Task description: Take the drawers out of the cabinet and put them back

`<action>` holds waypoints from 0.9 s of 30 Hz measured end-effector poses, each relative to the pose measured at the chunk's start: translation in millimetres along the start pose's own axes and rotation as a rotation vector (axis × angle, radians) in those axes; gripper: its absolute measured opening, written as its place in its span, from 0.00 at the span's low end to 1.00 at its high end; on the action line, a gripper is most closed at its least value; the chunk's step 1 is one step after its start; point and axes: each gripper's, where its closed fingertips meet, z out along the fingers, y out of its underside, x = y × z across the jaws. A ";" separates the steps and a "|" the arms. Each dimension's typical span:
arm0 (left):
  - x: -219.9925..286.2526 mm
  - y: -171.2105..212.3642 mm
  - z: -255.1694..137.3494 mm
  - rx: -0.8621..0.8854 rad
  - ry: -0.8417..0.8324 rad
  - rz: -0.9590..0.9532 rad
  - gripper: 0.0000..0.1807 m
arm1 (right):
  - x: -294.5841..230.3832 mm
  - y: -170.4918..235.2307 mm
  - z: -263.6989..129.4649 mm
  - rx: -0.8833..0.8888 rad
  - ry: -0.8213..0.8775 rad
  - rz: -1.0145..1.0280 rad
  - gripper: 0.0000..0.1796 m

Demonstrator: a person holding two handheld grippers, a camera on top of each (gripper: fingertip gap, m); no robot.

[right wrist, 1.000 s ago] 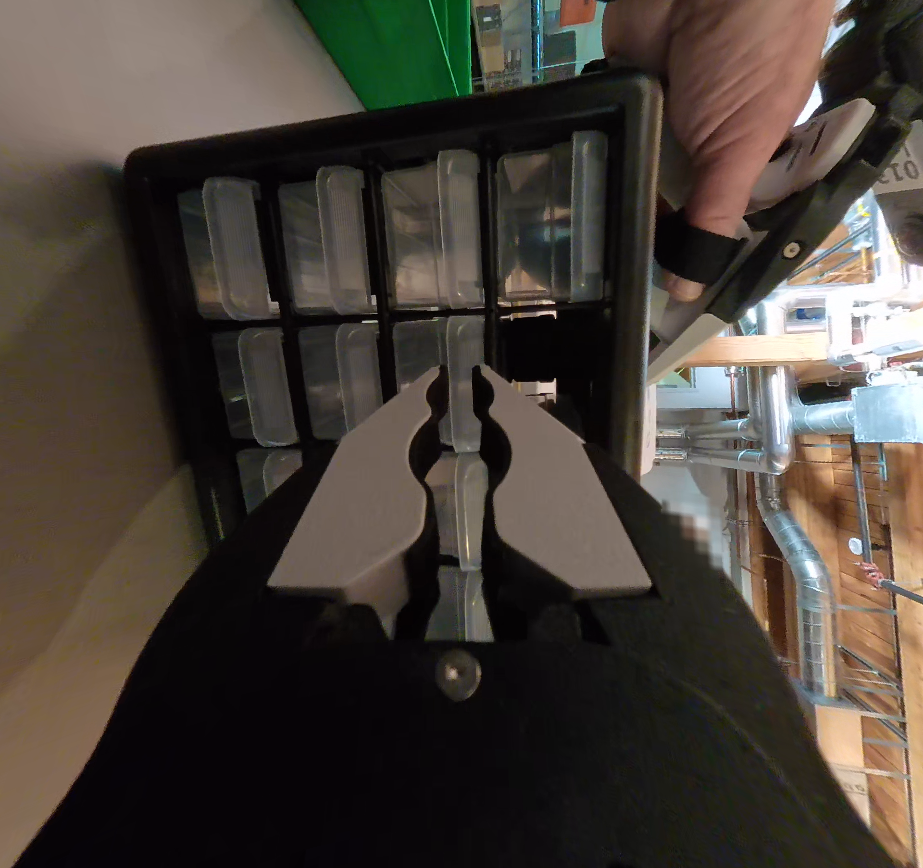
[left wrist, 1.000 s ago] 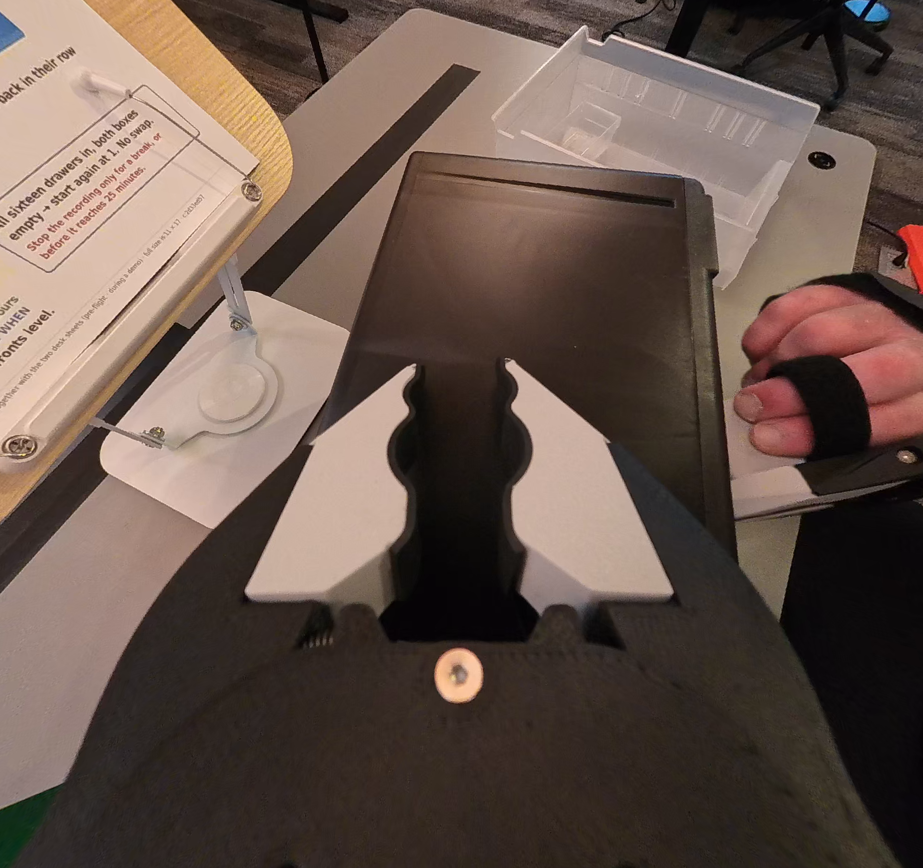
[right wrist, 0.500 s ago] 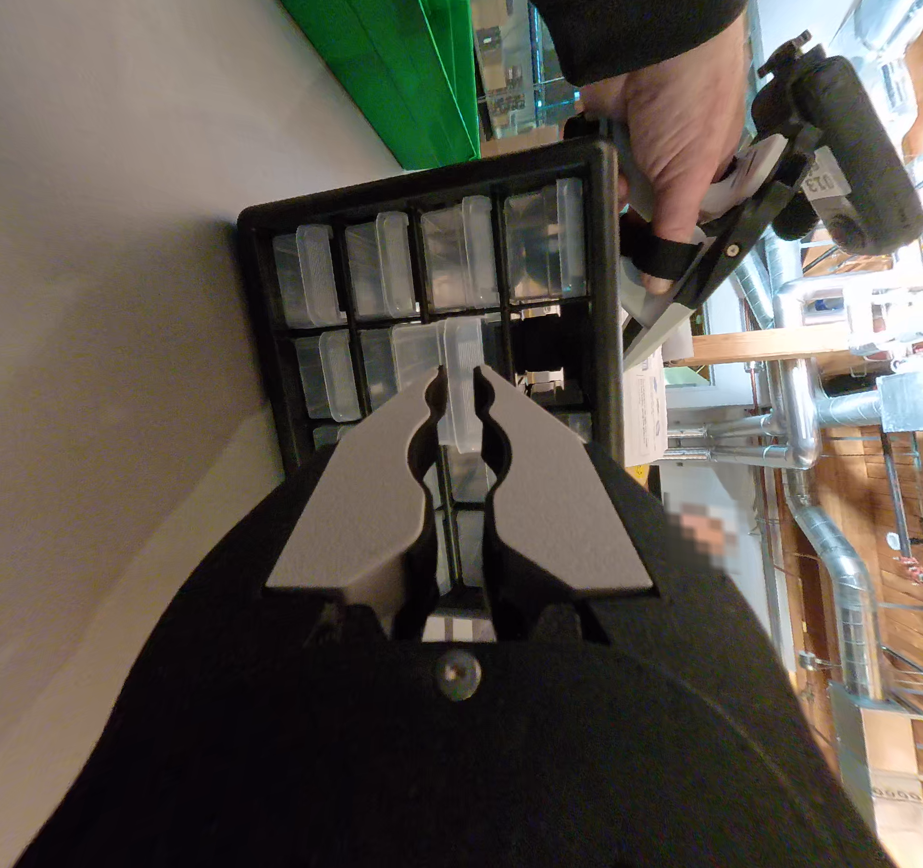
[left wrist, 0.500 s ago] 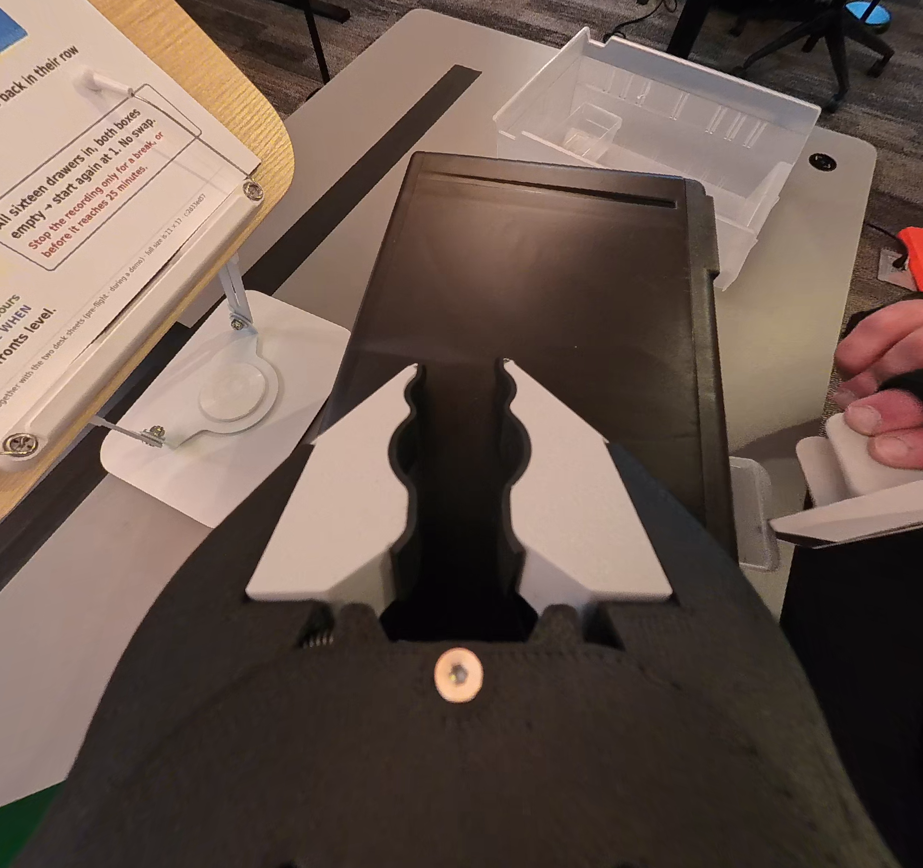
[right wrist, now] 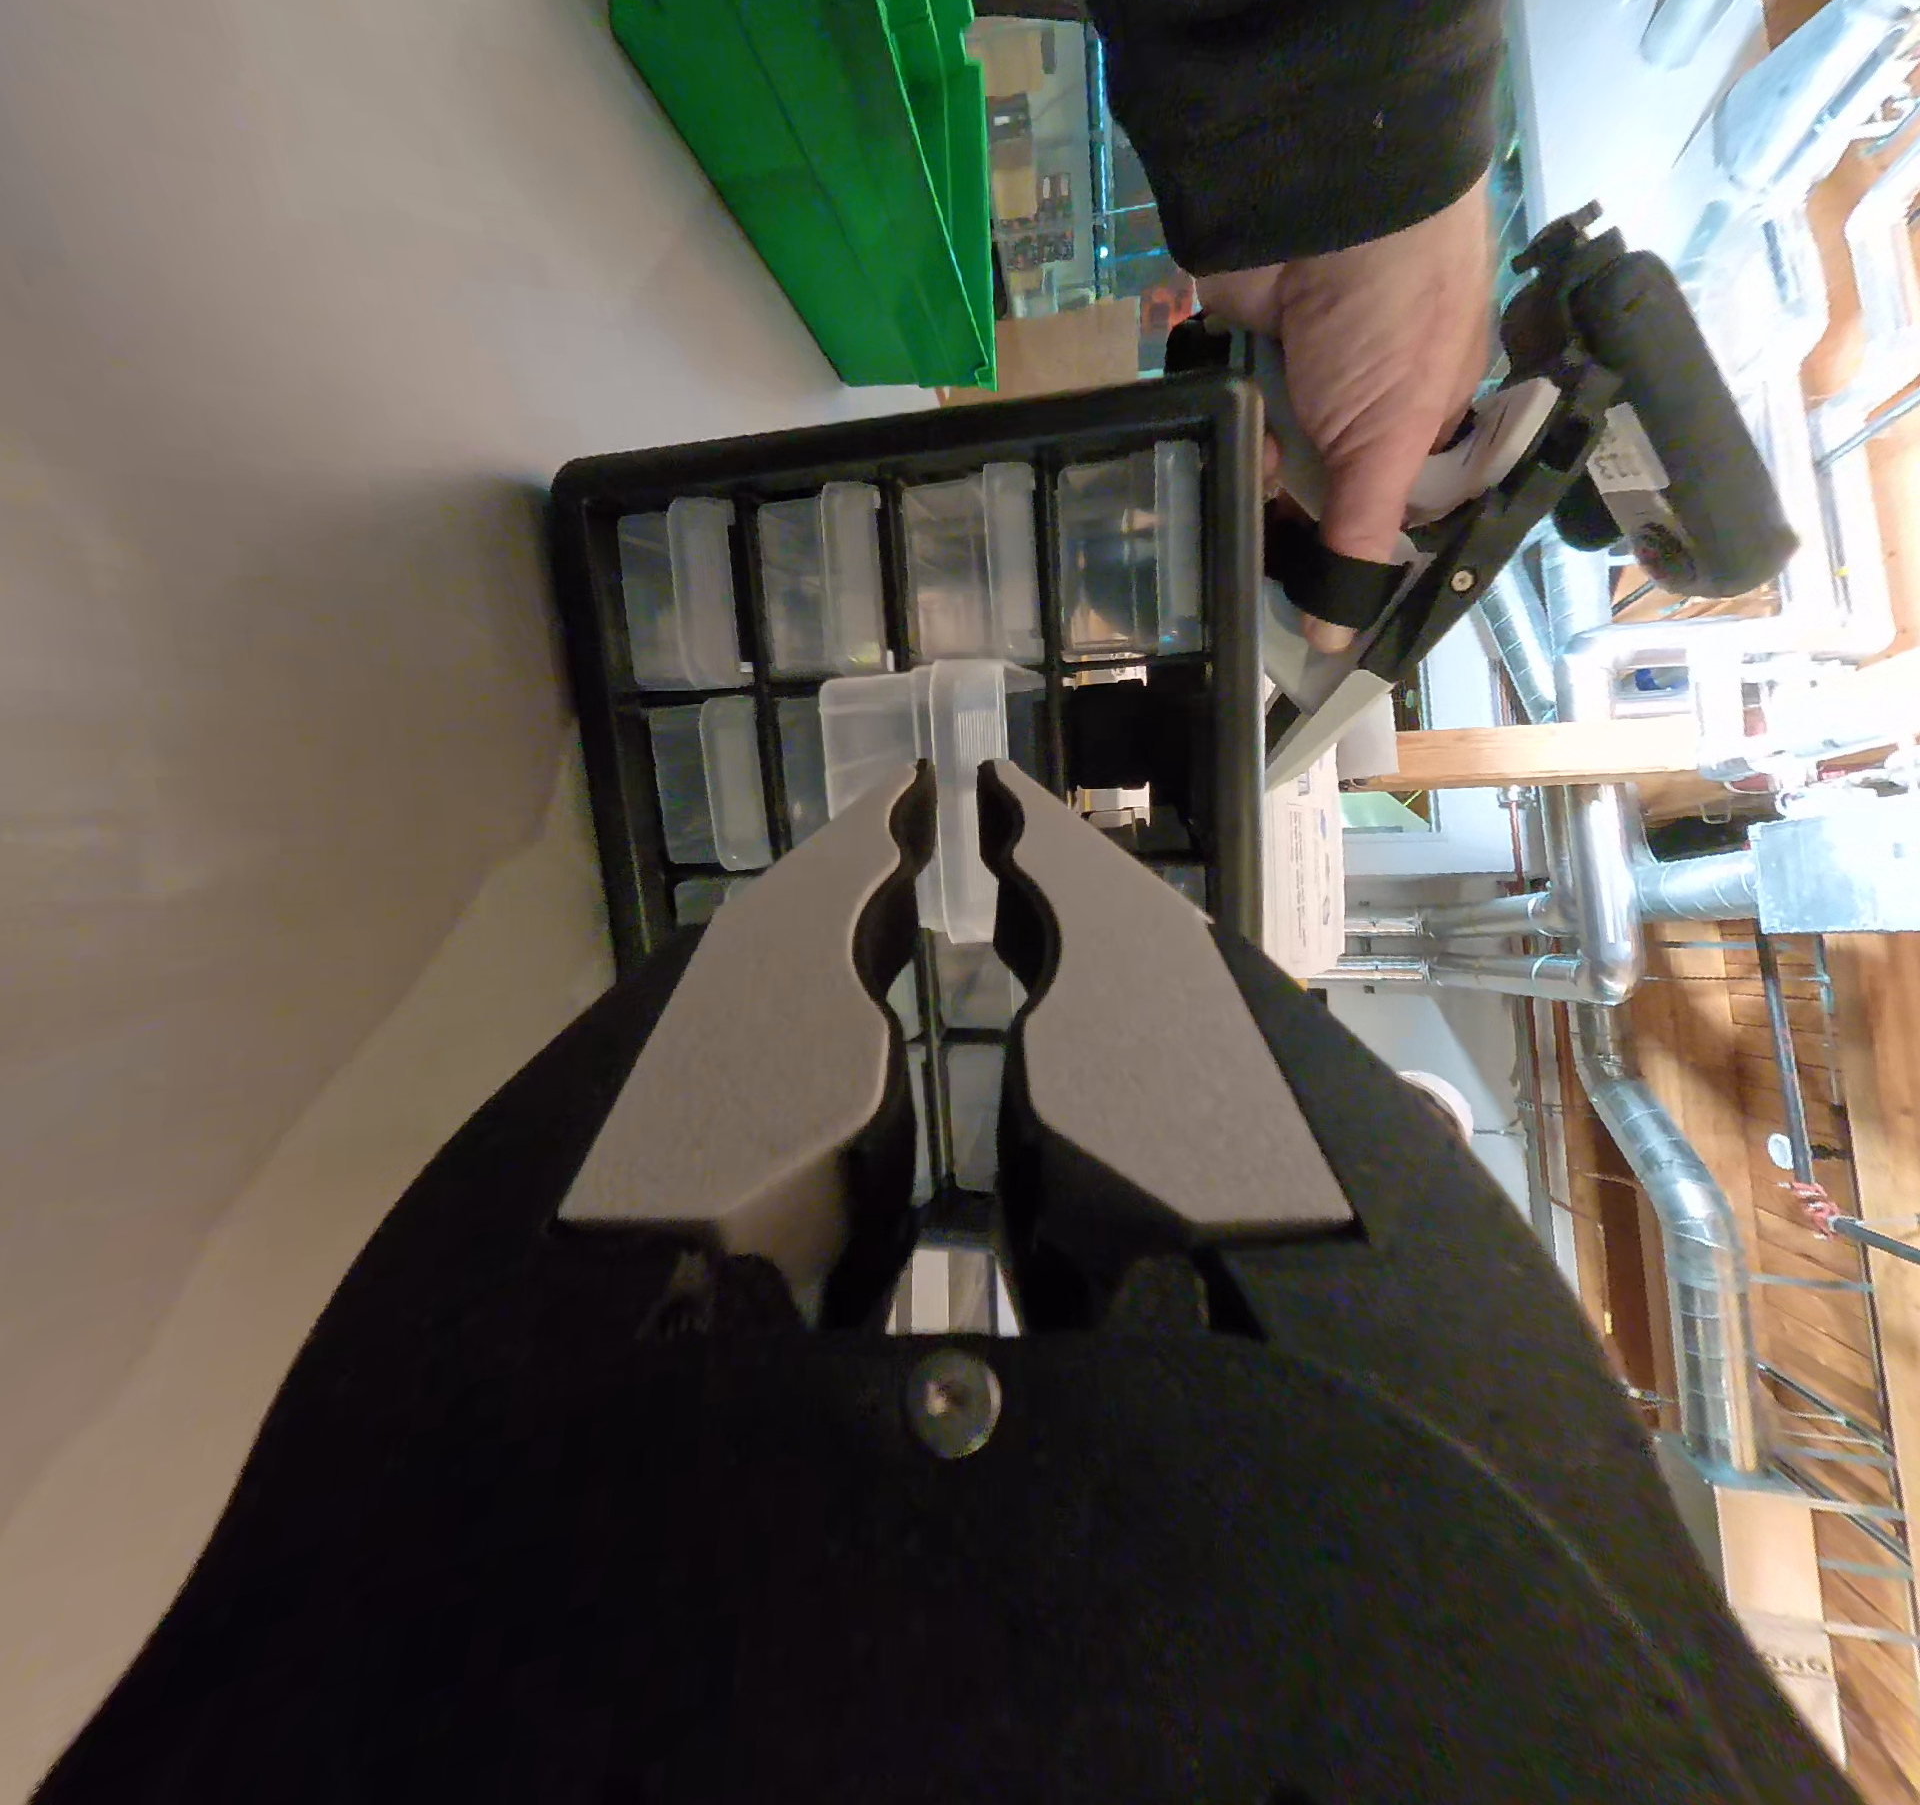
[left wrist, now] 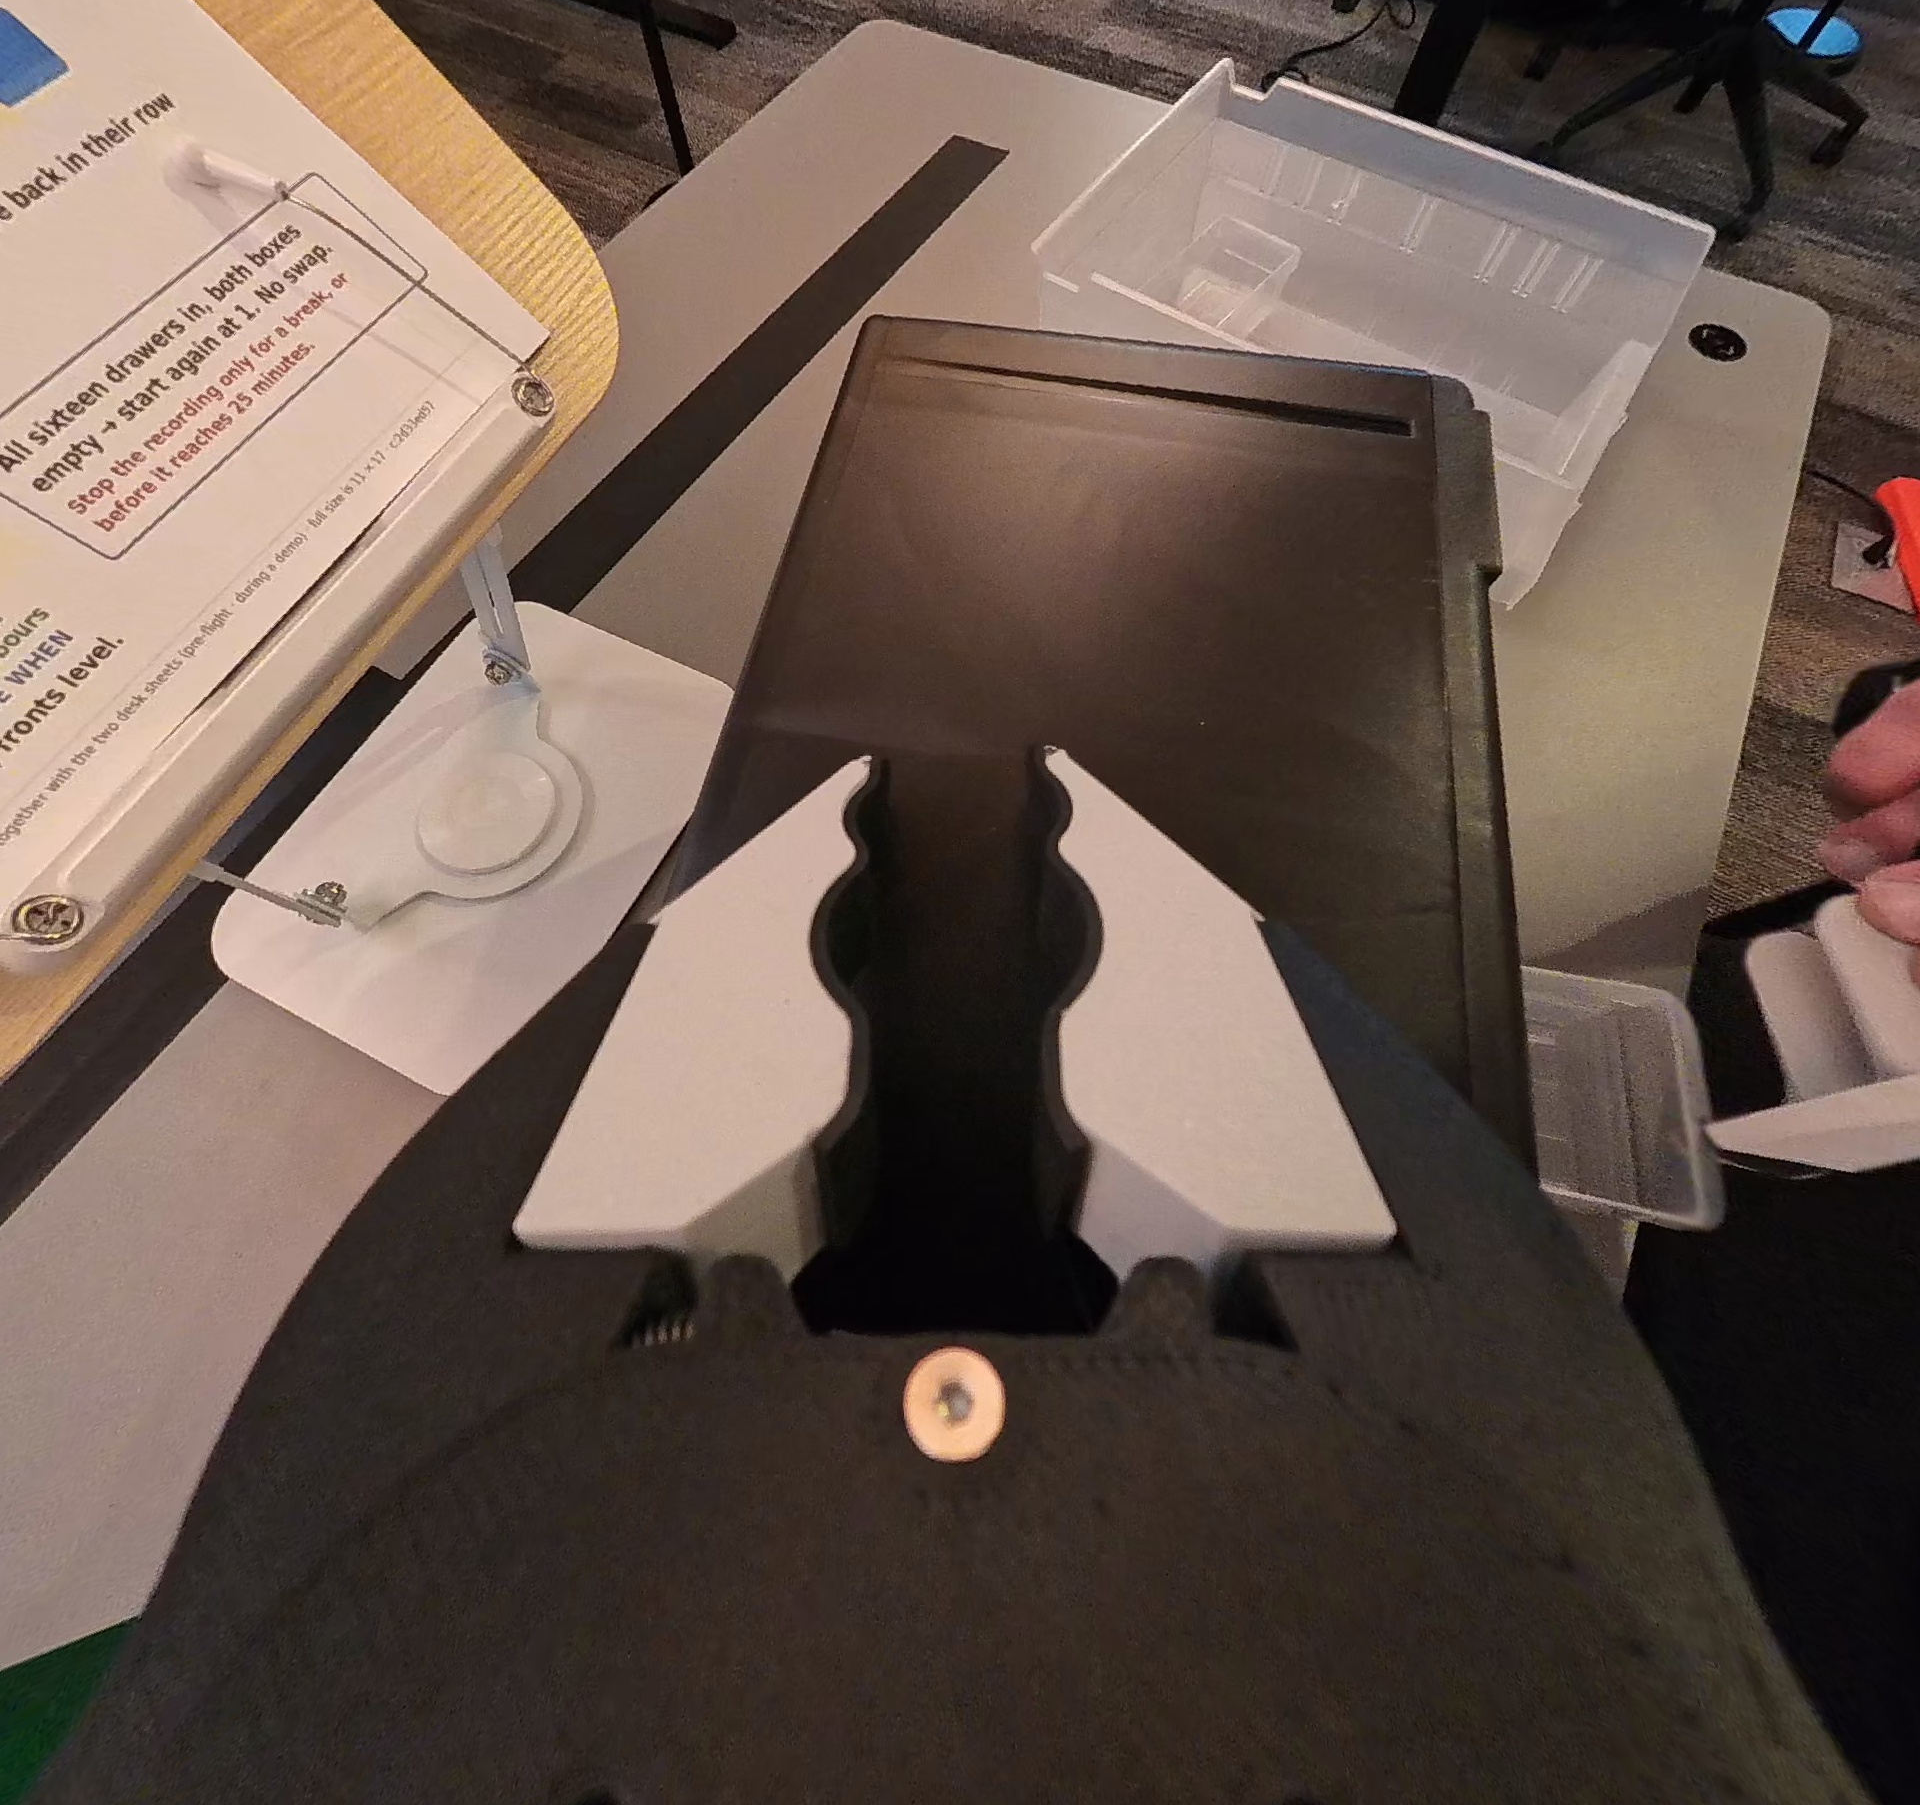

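On the counter the black cabinet is steadied by the left gripper, jaws apart; the right gripper, jaws clamped on a clear drawer, draws it half out; next, pull straight clear

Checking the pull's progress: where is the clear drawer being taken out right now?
In the right wrist view the clear drawer sticks partly out of the black cabinet, its handle pinched in the right gripper, beside an empty slot.
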 end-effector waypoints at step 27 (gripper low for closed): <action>-1.0 -0.2 0.1 0.001 -0.008 -0.004 0.14 | 23.6 -8.3 -43.7 -0.019 0.109 0.015 0.01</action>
